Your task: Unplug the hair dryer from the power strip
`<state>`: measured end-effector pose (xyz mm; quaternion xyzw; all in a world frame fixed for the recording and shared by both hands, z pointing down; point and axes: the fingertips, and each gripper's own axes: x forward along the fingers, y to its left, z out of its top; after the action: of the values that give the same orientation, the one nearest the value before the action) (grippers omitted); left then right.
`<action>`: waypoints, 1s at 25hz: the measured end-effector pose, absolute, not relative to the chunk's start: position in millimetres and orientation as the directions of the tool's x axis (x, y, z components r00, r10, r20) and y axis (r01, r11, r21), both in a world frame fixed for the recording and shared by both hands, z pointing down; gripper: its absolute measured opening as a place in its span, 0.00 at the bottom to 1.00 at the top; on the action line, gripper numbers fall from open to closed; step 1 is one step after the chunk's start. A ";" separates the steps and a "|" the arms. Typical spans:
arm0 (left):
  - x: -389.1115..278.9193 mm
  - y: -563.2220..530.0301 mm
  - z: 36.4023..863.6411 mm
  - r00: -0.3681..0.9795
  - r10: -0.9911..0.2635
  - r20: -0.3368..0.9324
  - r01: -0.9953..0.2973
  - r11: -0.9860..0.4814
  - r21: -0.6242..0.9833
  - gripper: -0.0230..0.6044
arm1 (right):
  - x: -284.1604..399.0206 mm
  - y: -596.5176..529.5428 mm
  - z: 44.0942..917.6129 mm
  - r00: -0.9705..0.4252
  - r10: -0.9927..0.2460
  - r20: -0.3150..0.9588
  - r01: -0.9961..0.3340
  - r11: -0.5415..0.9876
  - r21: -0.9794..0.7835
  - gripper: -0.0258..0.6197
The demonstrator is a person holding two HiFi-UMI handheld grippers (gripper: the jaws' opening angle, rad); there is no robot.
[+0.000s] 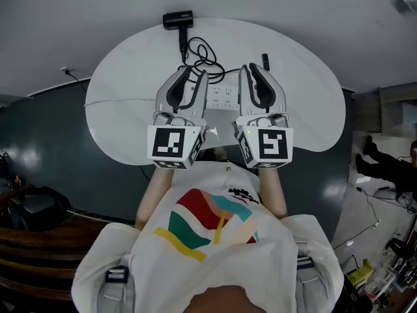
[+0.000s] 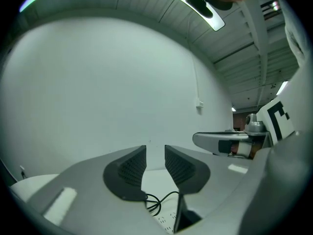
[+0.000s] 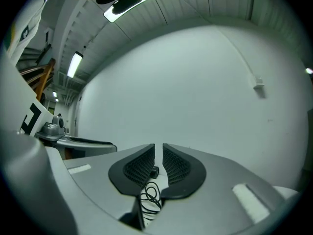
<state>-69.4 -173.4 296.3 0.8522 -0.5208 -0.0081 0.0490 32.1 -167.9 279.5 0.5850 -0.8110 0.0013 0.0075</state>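
A black hair dryer (image 1: 178,20) lies at the far edge of the white table (image 1: 124,109). Its black cord (image 1: 203,56) loops toward the white power strip (image 1: 221,98), which lies between my two grippers. I cannot tell whether the plug sits in the strip. Both grippers are held up level above the table. The left gripper (image 1: 194,72) (image 2: 155,155) is open with a clear gap and nothing in it; below it show the cord (image 2: 159,202) and the power strip (image 2: 168,222). The right gripper (image 1: 251,68) (image 3: 159,155) has only a slim gap and holds nothing; the hair dryer (image 3: 154,171) shows far off through it.
A small black object (image 1: 265,61) lies on the table right of the cord. The table stands by a pale wall. Dark floor surrounds it, with a white cable (image 1: 68,74) at the left and dark furniture (image 1: 32,207) at the lower left.
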 end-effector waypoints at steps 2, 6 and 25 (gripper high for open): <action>-72.2 -167.9 296.4 0.453 -0.891 0.022 -0.889 -0.450 0.078 0.19 | 28.1 -160.9 285.0 -0.332 -0.943 0.022 -0.943 0.332 -0.003 0.13; -74.0 -163.8 303.4 0.449 -0.893 0.034 -0.892 -0.445 0.078 0.19 | 26.5 -153.6 295.0 -0.345 -0.937 0.048 -0.939 0.345 -0.012 0.16; -72.1 -163.2 304.9 0.429 -0.901 0.060 -0.903 -0.428 0.030 0.04 | 27.2 -149.1 314.1 -0.318 -0.941 0.120 -0.946 0.323 0.028 0.06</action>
<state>-72.1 -163.2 304.9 0.8449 -0.5339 0.0175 0.0287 27.2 -149.1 314.1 0.5812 -0.8114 0.0233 0.0571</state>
